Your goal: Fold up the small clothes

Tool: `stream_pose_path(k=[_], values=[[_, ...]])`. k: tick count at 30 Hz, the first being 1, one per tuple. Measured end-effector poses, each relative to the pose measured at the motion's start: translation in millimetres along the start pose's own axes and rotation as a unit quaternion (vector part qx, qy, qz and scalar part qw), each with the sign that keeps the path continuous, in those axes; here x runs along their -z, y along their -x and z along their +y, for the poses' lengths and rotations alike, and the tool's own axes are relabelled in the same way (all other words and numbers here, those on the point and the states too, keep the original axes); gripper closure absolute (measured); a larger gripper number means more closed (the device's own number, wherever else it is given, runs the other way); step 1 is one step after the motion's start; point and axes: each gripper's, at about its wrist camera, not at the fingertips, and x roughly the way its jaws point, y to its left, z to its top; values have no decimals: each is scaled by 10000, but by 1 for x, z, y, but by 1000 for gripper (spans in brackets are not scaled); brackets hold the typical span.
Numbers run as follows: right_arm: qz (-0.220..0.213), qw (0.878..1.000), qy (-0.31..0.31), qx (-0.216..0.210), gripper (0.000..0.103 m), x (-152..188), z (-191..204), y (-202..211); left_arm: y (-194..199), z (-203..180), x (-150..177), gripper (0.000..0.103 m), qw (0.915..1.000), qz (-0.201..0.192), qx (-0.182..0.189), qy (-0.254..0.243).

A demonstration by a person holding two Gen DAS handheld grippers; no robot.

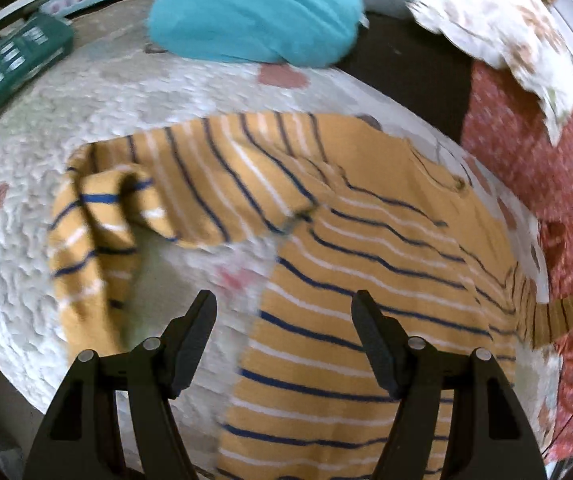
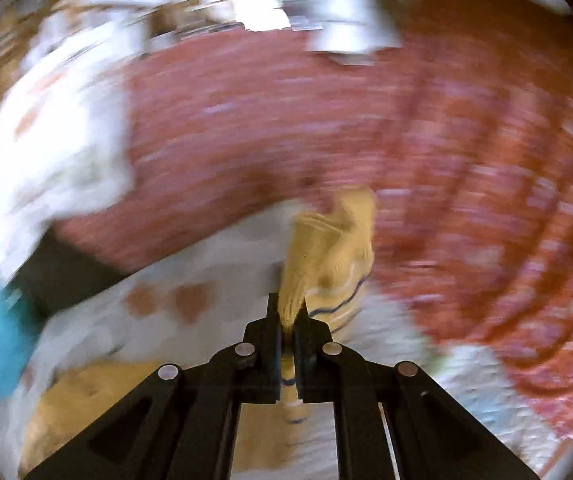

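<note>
A small mustard-yellow shirt with navy and white stripes (image 1: 366,264) lies spread on a white quilted mat (image 1: 98,92). Its left sleeve (image 1: 94,224) is bunched and folded over. My left gripper (image 1: 284,308) is open and empty, hovering above the shirt's lower left edge. In the blurred right wrist view, my right gripper (image 2: 291,312) is shut on a fold of the yellow striped shirt (image 2: 326,248), which sticks up beyond the jaws.
A turquoise garment (image 1: 258,12) lies at the mat's far edge. A red patterned cloth (image 1: 534,168) (image 2: 366,128) lies to the right. A white floral cloth (image 1: 498,20) is at the upper right. A green box (image 1: 10,60) sits at the far left.
</note>
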Motion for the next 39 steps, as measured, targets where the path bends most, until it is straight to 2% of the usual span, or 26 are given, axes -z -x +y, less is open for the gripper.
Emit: stream_pose_path(k=[3,7,12,15,17,20,23,25,26,28,29,31,33,36,39], values=[[320,9942,696,-754,98,26,89,-10,0,18,-6,34,9995,54,18,302],[1011,9695,1457,-1690,98,94,207,-28,6,40,-12,34,9978,42,90,661],[1664,9412,1794,-2329,98,174,306,-49,18,69,-19,34,9933,-105,46,1149],[1948,9313,1883,-2435,98,210,344,-64,21,83,-20,34,9906,-121,59,1363],[2166,9248,1894,-2490,97,230,358,-78,22,85,-21,34,9903,-119,51,1381],[2477,9137,1942,-2570,91,247,369,-85,22,84,-21,34,9911,-117,40,1328],[2793,8963,1876,-2889,79,255,368,-82,21,80,-21,34,9914,-85,62,1306],[2834,8859,1728,-3239,77,243,352,-68,18,76,-20,34,9920,-31,119,1258],[2755,8846,1654,-3381,75,233,339,-60,15,71,-20,34,9925,-7,137,1218],[2460,8949,1519,-3400,63,211,308,-46,12,62,-19,34,9937,43,192,1104],[2204,9101,1397,-3220,53,195,278,-41,10,56,-18,34,9942,81,239,1043],[1837,9394,1283,-2594,51,177,233,-42,4,40,-17,34,9949,201,396,910],[1709,9605,1239,-1812,50,167,180,-53,-4,19,-17,34,9952,326,556,733],[2008,9696,786,-1154,49,173,111,-76,-19,-26,-23,34,9947,449,870,300],[2159,9697,532,-1008,49,183,84,-88,-37,-76,-35,34,9926,472,1097,-197]])
